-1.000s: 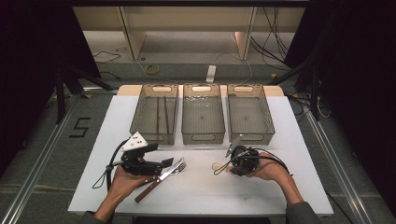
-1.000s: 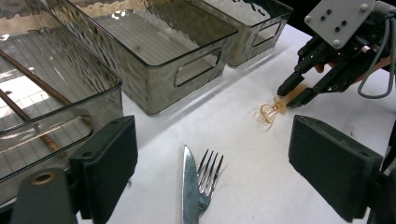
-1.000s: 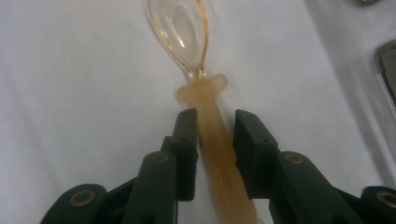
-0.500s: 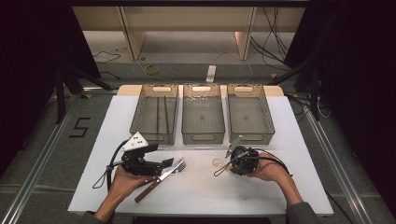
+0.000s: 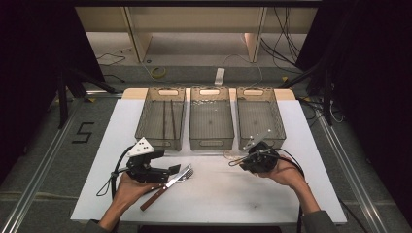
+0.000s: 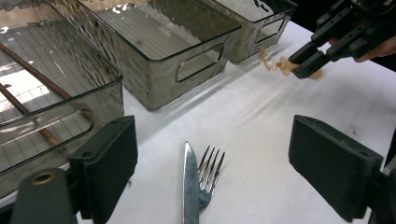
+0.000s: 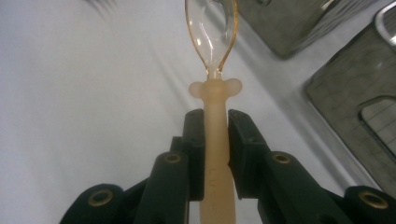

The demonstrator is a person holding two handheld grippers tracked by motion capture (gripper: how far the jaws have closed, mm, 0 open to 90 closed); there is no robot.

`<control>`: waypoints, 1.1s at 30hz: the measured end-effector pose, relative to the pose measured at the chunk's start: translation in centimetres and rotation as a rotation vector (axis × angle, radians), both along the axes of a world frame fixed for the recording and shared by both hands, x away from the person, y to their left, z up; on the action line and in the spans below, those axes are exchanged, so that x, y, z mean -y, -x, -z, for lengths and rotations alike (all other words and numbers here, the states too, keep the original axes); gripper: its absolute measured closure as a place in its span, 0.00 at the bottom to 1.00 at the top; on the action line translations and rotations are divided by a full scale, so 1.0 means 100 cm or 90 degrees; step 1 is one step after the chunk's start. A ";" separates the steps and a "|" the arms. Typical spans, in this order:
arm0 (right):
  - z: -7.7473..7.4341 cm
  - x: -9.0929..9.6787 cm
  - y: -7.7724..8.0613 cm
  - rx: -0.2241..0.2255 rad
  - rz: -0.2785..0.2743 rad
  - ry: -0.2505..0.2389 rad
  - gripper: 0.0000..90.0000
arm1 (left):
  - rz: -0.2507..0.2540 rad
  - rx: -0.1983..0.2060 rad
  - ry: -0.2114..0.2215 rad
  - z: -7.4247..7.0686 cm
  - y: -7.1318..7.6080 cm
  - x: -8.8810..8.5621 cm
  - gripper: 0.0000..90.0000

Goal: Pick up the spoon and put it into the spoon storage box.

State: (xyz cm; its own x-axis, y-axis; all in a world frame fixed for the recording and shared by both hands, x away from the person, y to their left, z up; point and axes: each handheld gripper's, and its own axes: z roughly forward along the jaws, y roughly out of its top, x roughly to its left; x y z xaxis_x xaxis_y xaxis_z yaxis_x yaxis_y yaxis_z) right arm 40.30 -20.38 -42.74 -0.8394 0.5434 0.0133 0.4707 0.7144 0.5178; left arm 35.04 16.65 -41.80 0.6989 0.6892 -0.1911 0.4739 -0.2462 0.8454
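Observation:
My right gripper (image 7: 215, 116) is shut on the handle of a translucent peach spoon (image 7: 212, 32); its jaws have just been closing on it. In the high view this right gripper (image 5: 239, 161) holds the spoon (image 5: 227, 156) just above the white table, in front of the middle bin. My left gripper (image 5: 174, 171) rests open at the front left. A wooden-handled knife (image 6: 189, 177) and a fork (image 6: 211, 164) lie side by side between its wide-apart pads (image 6: 109, 163), untouched.
Three smoky clear bins stand in a row at the back: the left bin (image 5: 145, 127) holds two dark chopsticks (image 5: 167, 119), while the middle bin (image 5: 210, 141) and right bin (image 5: 278, 127) look bare. The white table (image 5: 228, 199) ends close to the person.
The right gripper has lifted a little off the table with the spoon in it. The left gripper, knife and fork have stayed put.

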 end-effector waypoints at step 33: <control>-0.062 -0.023 -0.032 0.113 0.094 -0.167 0.87 | -0.006 0.006 -0.002 0.000 0.001 0.000 0.17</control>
